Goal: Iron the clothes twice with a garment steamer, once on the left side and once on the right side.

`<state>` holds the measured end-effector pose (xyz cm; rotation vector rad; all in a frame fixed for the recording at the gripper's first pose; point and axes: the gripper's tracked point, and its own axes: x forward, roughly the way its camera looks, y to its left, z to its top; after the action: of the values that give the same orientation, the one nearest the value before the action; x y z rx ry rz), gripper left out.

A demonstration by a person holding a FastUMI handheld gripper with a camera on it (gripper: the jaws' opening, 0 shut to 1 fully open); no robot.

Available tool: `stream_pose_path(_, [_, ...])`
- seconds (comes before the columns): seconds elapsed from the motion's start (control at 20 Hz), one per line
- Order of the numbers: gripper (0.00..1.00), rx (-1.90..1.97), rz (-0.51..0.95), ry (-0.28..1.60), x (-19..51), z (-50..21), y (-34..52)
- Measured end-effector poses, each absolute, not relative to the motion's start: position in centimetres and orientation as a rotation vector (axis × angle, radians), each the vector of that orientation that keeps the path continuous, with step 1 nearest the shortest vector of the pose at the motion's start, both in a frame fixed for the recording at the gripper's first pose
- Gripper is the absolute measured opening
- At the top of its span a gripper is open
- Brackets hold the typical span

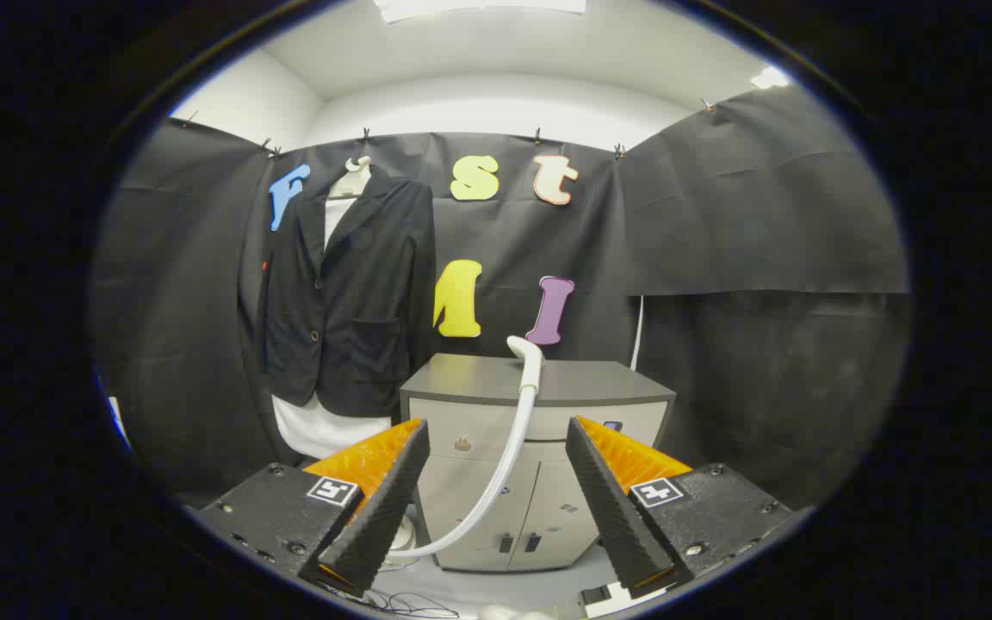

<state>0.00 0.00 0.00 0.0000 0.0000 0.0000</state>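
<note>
1. No brand name or readable writing shows on the steamer, the cabinet or the clothes. Each finger block of the tongs (496, 508) carries one small square black-and-white marker, two in all.
2. One dark jacket (350, 293) hangs on one pale hanger (356, 176) against the booth's black cloth wall, over one white shirt (319, 426) whose collar shows at the neck and whose hem hangs out below the jacket.
3. One grey cabinet (539, 448) stands just beside the jacket, to its right, beyond the fingers; two door handles show low on its front.
4. One garment steamer head (529, 353) stands upright above the cabinet's top, and its single white hose (505, 456) curves down in front of the cabinet toward the floor near the left finger.
5. The tongs are spread wide and grip nothing; the hose passes in the gap between the fingers but farther off, touching neither.
6. The tongs point level at the cabinet, well apart from the jacket, which hangs up and to the left.
</note>
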Motion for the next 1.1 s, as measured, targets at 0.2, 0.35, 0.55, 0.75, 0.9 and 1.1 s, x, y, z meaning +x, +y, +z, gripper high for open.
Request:
stream_pose_path(0.2, [1.00,0.012,-0.009,-0.006,0.2,0.4,-0.2])
stream_pose_path(0.35, [1.00,0.009,-0.019,-0.015,0.3,0.9,-0.5])
stream_pose_path(0.55, [1.00,0.002,-0.025,-0.025,0.7,1.6,-0.9])
stream_pose_path(0.75, [1.00,0.010,-0.039,-0.028,2.1,2.8,-1.9])
stream_pose_path(0.9, [1.00,0.004,-0.045,-0.025,4.6,3.6,-2.8])
stream_pose_path(1.1, [1.00,0.002,-0.046,-0.035,9.0,5.4,-3.9])
